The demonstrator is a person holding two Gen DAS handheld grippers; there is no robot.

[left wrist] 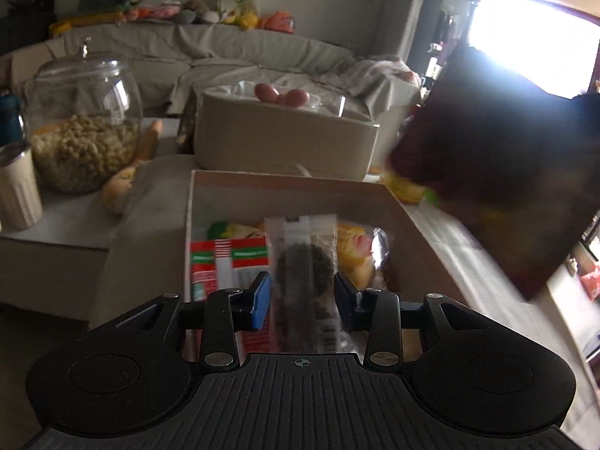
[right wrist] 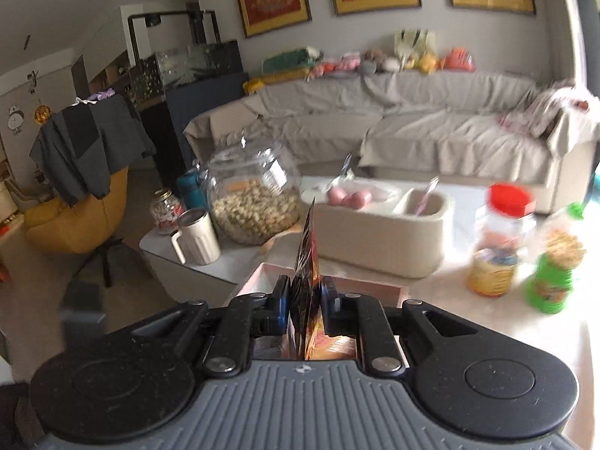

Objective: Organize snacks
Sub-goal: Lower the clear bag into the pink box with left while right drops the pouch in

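Observation:
My left gripper (left wrist: 303, 292) is shut on a clear packet of dark snack (left wrist: 303, 273) and holds it upright over an open cardboard box (left wrist: 285, 187). The box holds a red-green-white packet (left wrist: 225, 262) and a yellow packet (left wrist: 352, 251). My right gripper (right wrist: 305, 296) is shut on a thin dark orange-printed snack bag (right wrist: 308, 262), seen edge-on above the near rim of the pink box (right wrist: 367, 285). In the left wrist view that dark bag (left wrist: 495, 172) hangs blurred at the right.
A beige two-part container (right wrist: 378, 240) with pink eggs (right wrist: 348, 198) stands behind the box. A glass jar of nuts (right wrist: 255, 202), a cream mug (right wrist: 197, 236), a small jar (right wrist: 163, 212), a red-lidded jar (right wrist: 498, 240) and a green-based bottle (right wrist: 555, 266) stand around. A sofa is beyond.

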